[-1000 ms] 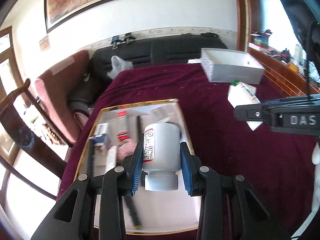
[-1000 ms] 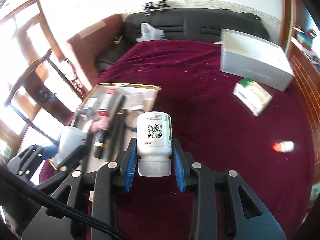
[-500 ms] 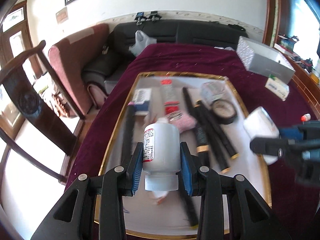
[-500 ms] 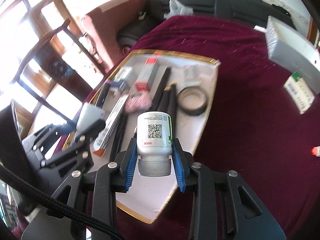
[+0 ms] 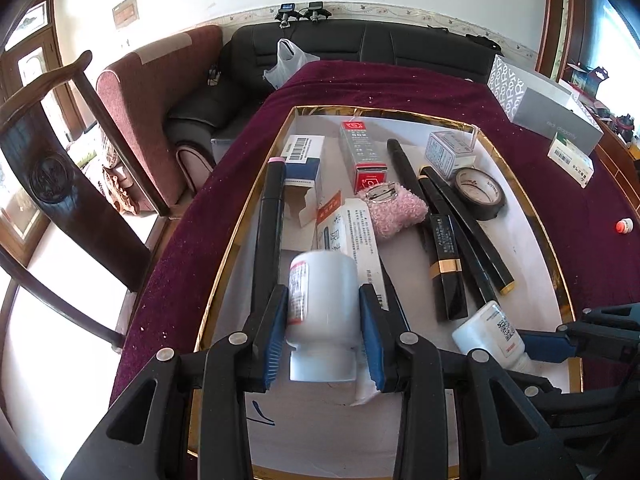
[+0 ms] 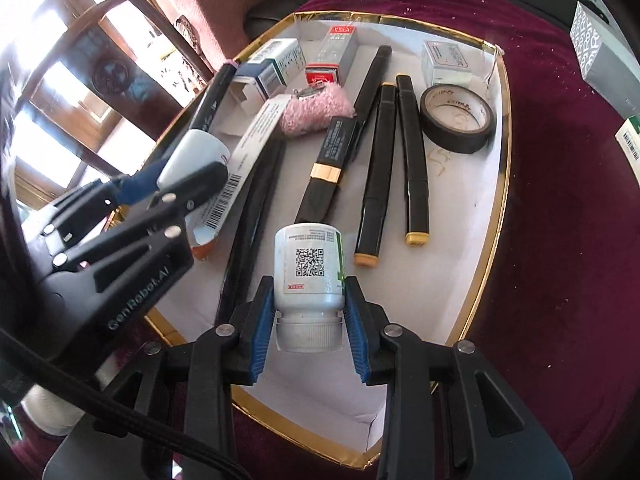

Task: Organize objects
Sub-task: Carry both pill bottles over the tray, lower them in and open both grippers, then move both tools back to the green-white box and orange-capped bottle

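**Now both bottles hang low over the gold-rimmed tray**

Starting at the left: the left claw (image 5: 324,332) is clenched on a plain white bottle (image 5: 323,304), its blue pads pressed against the bottle's sides and the cap end toward the camera. A second ago this claw looked across the tray from farther off; it has since swung in and dropped, so the bottle now hovers just above the white paper sachet (image 5: 352,232) and beside the long black marker (image 5: 270,232) near the tray's left wall.

Moving right across the tray (image 6: 502,184), the objects already gathered there lie still: small boxes at the far end, a pink fuzzy clip (image 6: 316,110), a row of black pens (image 6: 414,160), and a roll of black tape (image 6: 458,120).

At the right, the right claw (image 6: 308,332) grips a second white bottle with a QR label (image 6: 309,268), also cap end toward the camera. It too has come down, from above the maroon cloth of the surface (image 6: 568,200) to the bare near end of the tray.

Neither bottle appears to rest on the tray yet. Judging from this, setting down is the step in hand, and the open floor under the right bottle looks the easier landing.
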A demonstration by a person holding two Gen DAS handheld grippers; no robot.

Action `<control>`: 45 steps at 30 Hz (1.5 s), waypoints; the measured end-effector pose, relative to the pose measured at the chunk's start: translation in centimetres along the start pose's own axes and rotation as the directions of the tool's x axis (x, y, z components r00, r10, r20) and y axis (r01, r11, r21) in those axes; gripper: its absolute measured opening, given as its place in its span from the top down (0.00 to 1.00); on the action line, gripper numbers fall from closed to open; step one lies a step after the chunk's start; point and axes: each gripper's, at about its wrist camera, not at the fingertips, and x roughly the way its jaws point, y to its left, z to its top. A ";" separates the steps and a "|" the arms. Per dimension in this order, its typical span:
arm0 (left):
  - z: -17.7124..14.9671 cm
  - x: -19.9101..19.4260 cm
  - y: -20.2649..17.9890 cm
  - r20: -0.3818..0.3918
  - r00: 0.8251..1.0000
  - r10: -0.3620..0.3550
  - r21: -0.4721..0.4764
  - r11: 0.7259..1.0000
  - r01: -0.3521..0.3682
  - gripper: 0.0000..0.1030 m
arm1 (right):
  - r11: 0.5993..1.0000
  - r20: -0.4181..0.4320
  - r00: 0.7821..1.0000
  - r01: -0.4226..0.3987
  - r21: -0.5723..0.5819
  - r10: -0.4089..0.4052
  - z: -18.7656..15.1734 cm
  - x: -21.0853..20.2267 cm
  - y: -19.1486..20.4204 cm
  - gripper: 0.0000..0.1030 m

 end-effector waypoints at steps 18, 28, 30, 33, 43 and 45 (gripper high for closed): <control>1.3 -3.5 0.1 0.077 0.997 0.023 -0.037 0.999 -0.021 0.49 | 1.000 0.062 0.998 -0.006 0.003 0.006 -0.4 -1.3 0.2 0.54; 2.7 -7.3 -3.6 0.140 0.990 0.015 0.013 1.000 -0.017 0.47 | 0.995 0.206 0.978 -0.046 0.087 0.027 -1.4 -6.8 -3.7 0.50; 3.2 -8.0 -5.2 0.145 0.989 -0.016 0.042 0.999 0.010 0.46 | 0.992 0.231 0.973 -0.038 0.124 0.008 -2.3 -8.0 -6.0 0.50; 3.8 -8.7 -8.3 0.138 0.988 -0.076 0.087 0.994 0.064 0.45 | 0.983 0.255 0.966 -0.011 0.185 -0.037 -3.9 -9.8 -9.8 0.50; 4.4 -7.6 -21.0 0.026 0.964 -0.265 0.232 0.940 0.252 0.45 | 0.837 0.282 0.929 0.051 0.544 -0.239 -10.6 -16.4 -28.2 0.50; 4.5 -6.8 -23.2 -0.004 0.957 -0.289 0.244 0.928 0.282 0.45 | 0.810 0.292 0.921 0.042 0.585 -0.258 -11.1 -17.4 -30.9 0.50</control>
